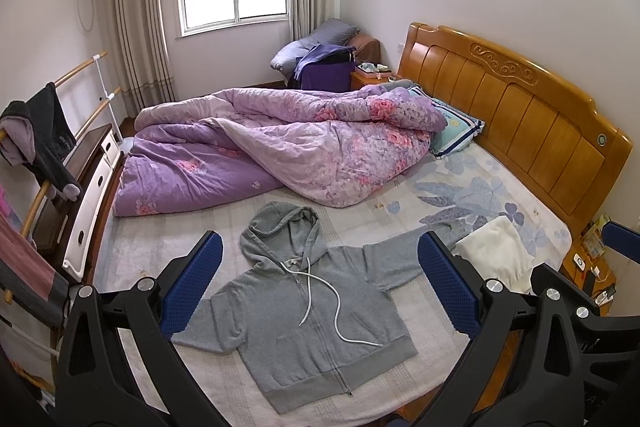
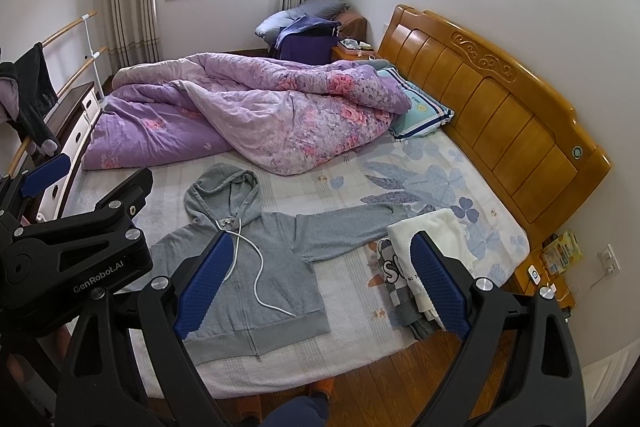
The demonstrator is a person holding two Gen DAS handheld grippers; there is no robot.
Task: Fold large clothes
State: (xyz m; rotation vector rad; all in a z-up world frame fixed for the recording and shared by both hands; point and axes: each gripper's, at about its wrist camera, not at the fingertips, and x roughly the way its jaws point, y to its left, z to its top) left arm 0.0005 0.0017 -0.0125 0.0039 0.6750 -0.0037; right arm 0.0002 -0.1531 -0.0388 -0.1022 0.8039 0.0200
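Observation:
A grey zip hoodie point(image 1: 304, 323) lies flat, front up, on the bed near its front edge, hood toward the quilt, sleeves spread, white drawstring across the chest. It also shows in the right wrist view point(image 2: 256, 267). My left gripper point(image 1: 320, 283) is open and empty, held above the hoodie. My right gripper point(image 2: 320, 283) is open and empty, above the bed's front edge, between the hoodie and a stack of folded clothes point(image 2: 420, 267). The left gripper's body shows at the left of the right wrist view point(image 2: 72, 251).
A crumpled purple floral quilt point(image 1: 280, 147) covers the far half of the bed. The wooden headboard point(image 1: 520, 115) is at right. A pillow point(image 1: 456, 131) lies by it. A dresser point(image 1: 88, 195) and a clothes rail stand at left. A nightstand point(image 2: 548, 275) stands at right.

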